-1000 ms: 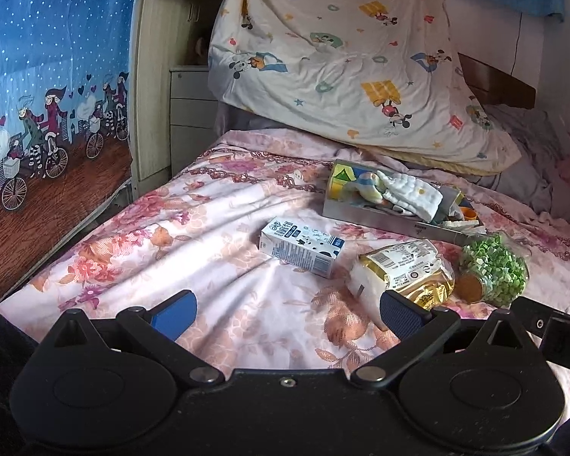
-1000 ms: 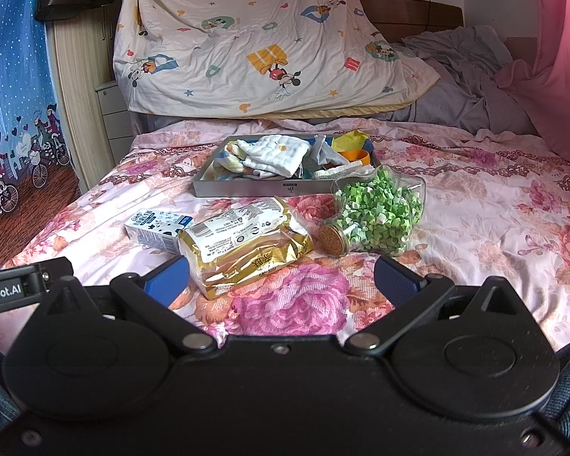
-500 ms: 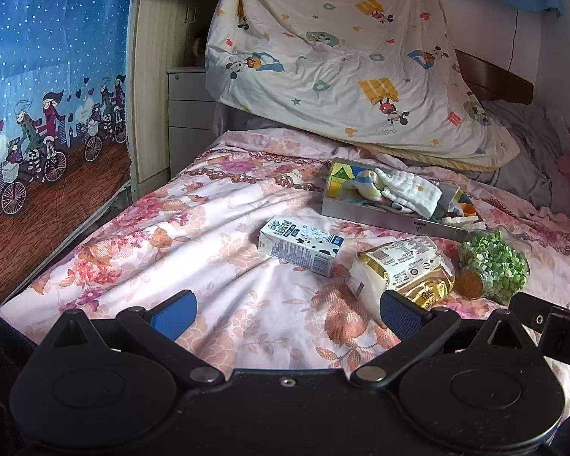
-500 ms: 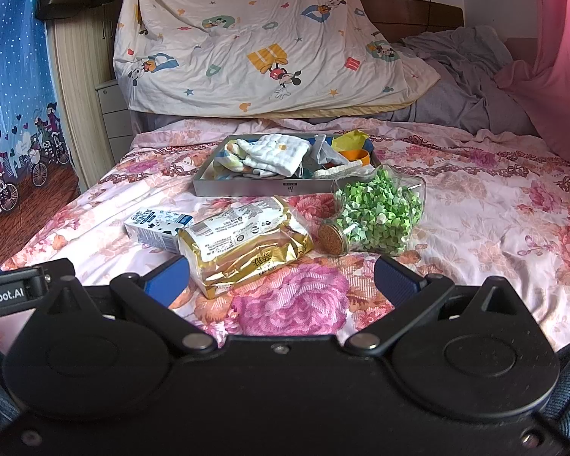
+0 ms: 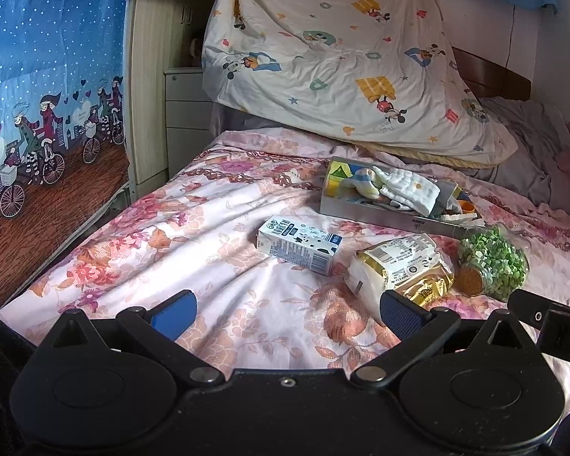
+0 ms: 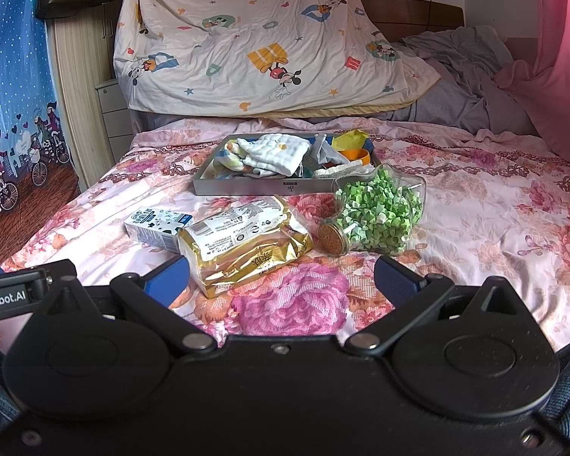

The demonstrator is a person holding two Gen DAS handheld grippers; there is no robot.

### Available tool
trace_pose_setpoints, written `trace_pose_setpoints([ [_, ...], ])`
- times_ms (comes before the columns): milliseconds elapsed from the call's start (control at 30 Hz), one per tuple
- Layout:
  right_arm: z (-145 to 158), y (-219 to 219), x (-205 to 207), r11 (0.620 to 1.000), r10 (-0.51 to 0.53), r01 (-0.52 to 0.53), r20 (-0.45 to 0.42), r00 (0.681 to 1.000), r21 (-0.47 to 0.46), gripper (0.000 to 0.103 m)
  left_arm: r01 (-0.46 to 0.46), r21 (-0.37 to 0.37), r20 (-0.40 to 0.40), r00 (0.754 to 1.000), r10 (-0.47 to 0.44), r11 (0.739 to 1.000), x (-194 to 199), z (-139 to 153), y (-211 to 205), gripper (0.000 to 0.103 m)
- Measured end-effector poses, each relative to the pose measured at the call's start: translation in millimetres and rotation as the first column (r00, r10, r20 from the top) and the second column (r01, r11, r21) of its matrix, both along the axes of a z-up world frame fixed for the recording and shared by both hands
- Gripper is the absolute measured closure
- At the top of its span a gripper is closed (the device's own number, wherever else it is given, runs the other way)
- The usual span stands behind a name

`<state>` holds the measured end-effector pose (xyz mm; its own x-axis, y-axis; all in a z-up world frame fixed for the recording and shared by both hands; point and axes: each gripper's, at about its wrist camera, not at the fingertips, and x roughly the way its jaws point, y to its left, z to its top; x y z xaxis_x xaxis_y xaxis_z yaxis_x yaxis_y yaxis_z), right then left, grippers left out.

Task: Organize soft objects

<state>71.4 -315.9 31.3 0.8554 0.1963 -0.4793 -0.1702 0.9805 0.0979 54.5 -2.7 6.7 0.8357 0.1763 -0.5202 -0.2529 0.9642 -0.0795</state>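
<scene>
While both grippers are held low over the floral bedspread, the gold packet is seen lying flat, long axis angled toward the grey tray. Left gripper and right gripper are spread wide, nothing gripped. Cloths are piled in the tray; what's underneath can't be made out.

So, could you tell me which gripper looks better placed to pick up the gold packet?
Right, probably: the gold packet lies between the open right gripper fingers; it's off-centre beside the left gripper.
</scene>
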Motion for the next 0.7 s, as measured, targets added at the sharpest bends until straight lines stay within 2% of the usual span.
trace_pose_setpoints([
  [700,0.1,0.7,0.2,1.000,0.000,0.000,-0.001,1.000,0.000,0.001,0.006,0.001,0.000,1.000,-0.006,1.000,-0.8,-0.9,-0.6,0.001],
])
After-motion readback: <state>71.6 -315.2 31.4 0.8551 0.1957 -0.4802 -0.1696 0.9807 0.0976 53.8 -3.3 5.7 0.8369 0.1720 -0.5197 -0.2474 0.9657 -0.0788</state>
